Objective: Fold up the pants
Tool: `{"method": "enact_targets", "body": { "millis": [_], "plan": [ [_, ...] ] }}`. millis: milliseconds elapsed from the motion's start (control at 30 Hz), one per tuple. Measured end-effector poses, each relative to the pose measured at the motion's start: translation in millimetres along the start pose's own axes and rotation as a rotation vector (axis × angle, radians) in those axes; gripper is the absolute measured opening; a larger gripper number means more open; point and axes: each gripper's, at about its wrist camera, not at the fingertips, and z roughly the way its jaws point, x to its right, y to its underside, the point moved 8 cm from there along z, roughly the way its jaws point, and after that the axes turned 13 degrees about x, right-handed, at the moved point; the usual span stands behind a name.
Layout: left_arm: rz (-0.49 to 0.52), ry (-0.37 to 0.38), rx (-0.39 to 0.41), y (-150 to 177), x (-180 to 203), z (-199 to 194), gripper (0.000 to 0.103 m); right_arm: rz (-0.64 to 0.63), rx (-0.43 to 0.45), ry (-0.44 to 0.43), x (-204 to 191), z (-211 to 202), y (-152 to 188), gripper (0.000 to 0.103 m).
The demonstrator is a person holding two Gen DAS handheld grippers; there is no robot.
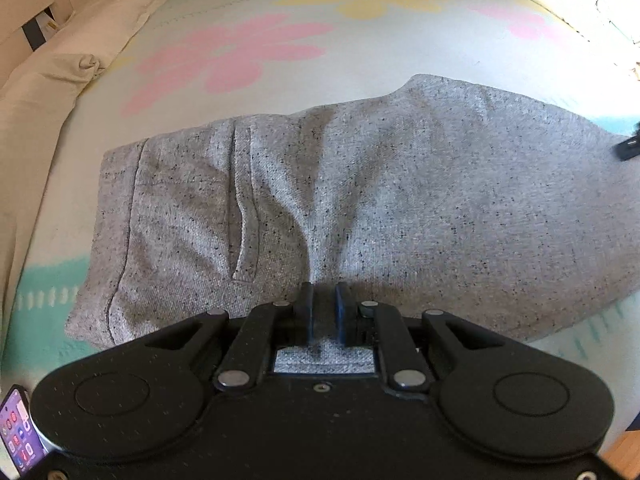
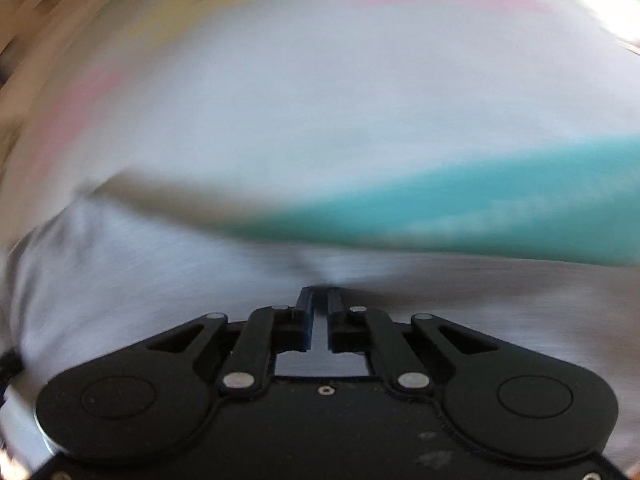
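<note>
Your left gripper (image 1: 324, 292) is clamped on a pinch of the grey pants (image 1: 360, 200), which lie folded on the flowered bedsheet (image 1: 248, 24); your right gripper (image 2: 320, 292) is closed at the pants' blurred edge

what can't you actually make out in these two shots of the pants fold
- Right wrist view: all motion-blurred; whether the right gripper pinches the grey pants is unclear.
- Left wrist view: the left gripper covers the pants' near edge; fabric sits between its fingers.
- Left wrist view: a dark object is cut off by the right edge.
- Left wrist view: the phone screen is too small to read.
</note>
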Motion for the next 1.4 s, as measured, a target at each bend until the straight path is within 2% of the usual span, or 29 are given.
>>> {"method": "enact_targets", "body": {
  "millis": [33, 100, 133, 200, 267, 333, 367, 400, 433, 467, 567, 600, 667, 700, 800, 900, 1000, 1167, 1200, 1333, 1400],
  "plan": [
    [0.009, -0.006, 0.002, 0, 0, 0, 0.02, 0.047, 0.019, 0.047, 26, -5, -4, 0.002],
    [0.024, -0.016, 0.004, -2, 2, 1, 0.02, 0.14, 0.077, 0.141, 75, -21, -10, 0.012],
    [0.027, -0.018, 0.005, -3, 3, -2, 0.02, 0.181, 0.104, 0.16, 93, -32, -12, 0.017],
    [0.009, -0.018, -0.005, -9, 6, -7, 0.02, 0.245, 0.145, 0.137, 118, -53, -12, 0.017],
    [-0.014, -0.004, 0.0, -16, 12, -12, 0.02, 0.299, 0.146, 0.098, 136, -70, -1, 0.017],
    [-0.013, 0.016, 0.016, -26, 25, -16, 0.02, 0.294, 0.121, 0.112, 135, -76, 28, 0.017],
    [-0.004, 0.033, 0.024, -33, 36, -18, 0.02, 0.277, 0.1, 0.13, 131, -72, 42, 0.017],
    [0.001, 0.05, 0.03, -38, 45, -20, 0.02, 0.26, 0.072, 0.159, 145, -76, 58, 0.017],
    [0.01, 0.077, 0.038, -45, 59, -22, 0.02, 0.25, 0.053, 0.189, 152, -76, 73, 0.01],
    [0.021, 0.099, 0.043, -50, 71, -23, 0.02, 0.251, 0.073, 0.179, 157, -81, 84, 0.007],
    [0.073, 0.17, 0.055, -67, 115, -22, 0.02, 0.351, 0.08, 0.152, 184, -106, 108, 0.007],
    [0.087, 0.194, 0.058, -73, 132, -21, 0.02, 0.362, 0.105, 0.148, 189, -115, 113, 0.008],
    [0.101, 0.242, 0.06, -82, 165, -16, 0.02, 0.41, 0.193, 0.168, 207, -138, 117, 0.021],
    [0.109, 0.269, 0.061, -86, 181, -14, 0.02, 0.456, 0.232, 0.174, 219, -147, 120, 0.023],
    [0.163, 0.333, 0.069, -94, 235, -6, 0.02, 0.682, 0.344, 0.159, 256, -172, 133, 0.031],
    [0.208, 0.37, 0.051, -92, 280, 8, 0.02, 0.818, 0.38, 0.138, 280, -175, 147, 0.035],
    [0.217, 0.389, 0.007, -86, 309, 27, 0.021, 0.866, 0.39, 0.153, 290, -169, 158, 0.037],
    [0.195, 0.367, -0.085, -66, 316, 59, 0.021, 0.9, 0.411, 0.143, 302, -153, 156, 0.038],
    [0.185, 0.374, -0.069, -66, 315, 59, 0.021, 0.904, 0.413, 0.147, 305, -148, 154, 0.038],
    [0.159, 0.386, -0.088, -66, 311, 62, 0.022, 0.956, 0.42, 0.145, 319, -127, 153, 0.039],
    [0.15, 0.384, -0.091, -66, 310, 62, 0.021, 0.988, 0.463, 0.149, 326, -126, 149, 0.04]
  ]
}}
